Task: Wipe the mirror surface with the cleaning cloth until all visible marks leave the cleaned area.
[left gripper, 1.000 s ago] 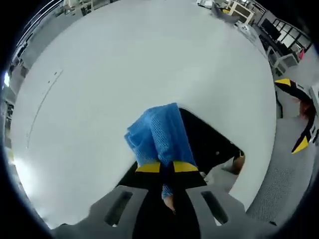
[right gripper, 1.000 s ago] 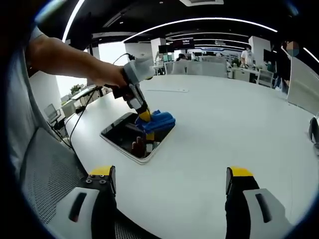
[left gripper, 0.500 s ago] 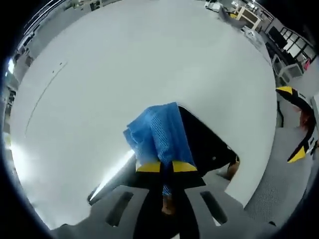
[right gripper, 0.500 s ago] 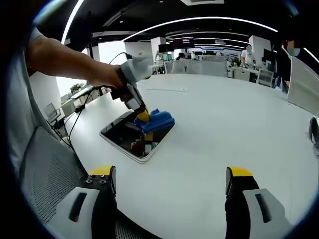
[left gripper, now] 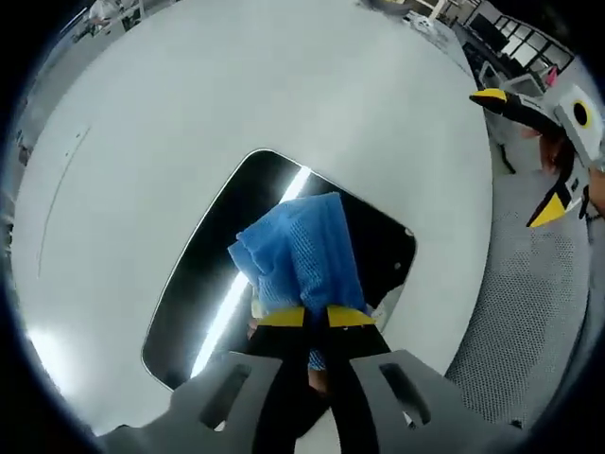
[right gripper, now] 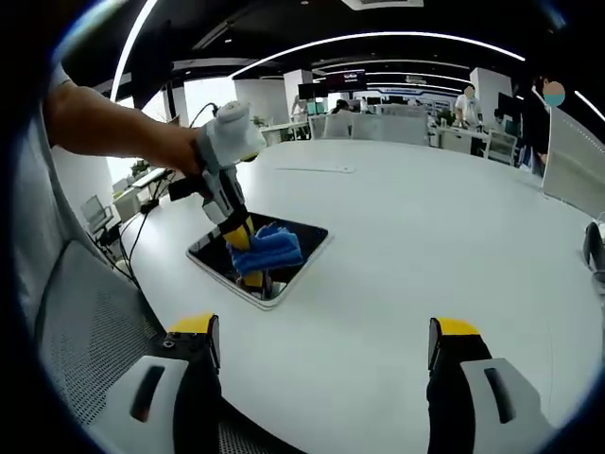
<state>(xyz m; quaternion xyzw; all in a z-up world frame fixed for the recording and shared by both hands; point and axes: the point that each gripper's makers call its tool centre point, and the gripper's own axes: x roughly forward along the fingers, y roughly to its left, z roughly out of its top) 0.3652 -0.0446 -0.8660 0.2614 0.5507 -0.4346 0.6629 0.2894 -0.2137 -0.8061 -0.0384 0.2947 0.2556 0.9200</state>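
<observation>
Inside mirror (left gripper: 198,284) edges, cloth (left gripper: 298,253).

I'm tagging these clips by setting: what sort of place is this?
Most likely an open-plan office. The mirror lies on a big white table, with rows of desks behind under long ceiling light strips, and a mesh chair close by.

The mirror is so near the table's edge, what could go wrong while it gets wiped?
The mirror lies close to the table edge, so a hard push from the left gripper might slide it off. The cloth is pinched only at one end and could slip free. The right gripper hangs open, not steadying the mirror.
</observation>
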